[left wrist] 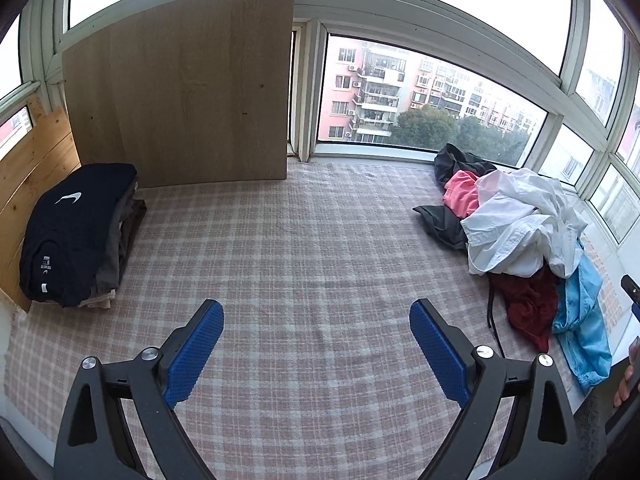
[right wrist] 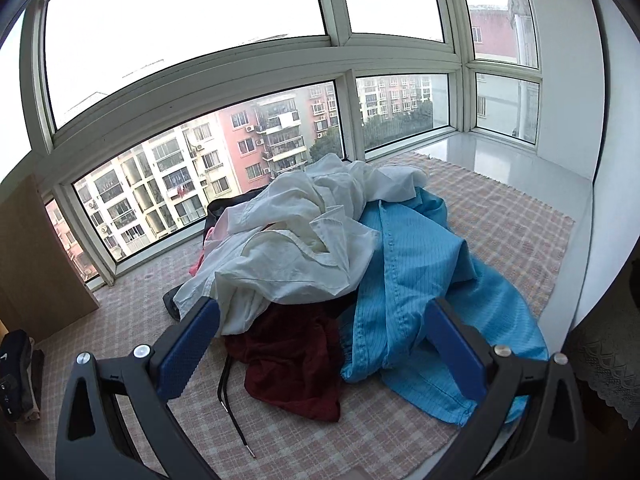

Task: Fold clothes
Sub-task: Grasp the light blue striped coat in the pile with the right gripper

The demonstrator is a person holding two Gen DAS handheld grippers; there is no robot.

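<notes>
Daylit from the windows (left wrist: 432, 100), flat overcast, upper panes blown out to pure white in both views. Soft, weak shadows only, e.g. under the white shirt (right wrist: 296, 248) and beside the folded stack (left wrist: 80, 232); faint sheen on the white sill (right wrist: 516, 164), no hard glare. Heavy fisheye bending of the window frames, dark vignette at corners, centre sharp, slight softness toward edges and on the near blue pads (left wrist: 196, 352).

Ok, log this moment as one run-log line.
left claw: open, empty | right claw: open, facing unfolded pile | folded stack: beside wood panel | next, probably: pick a garment
</notes>
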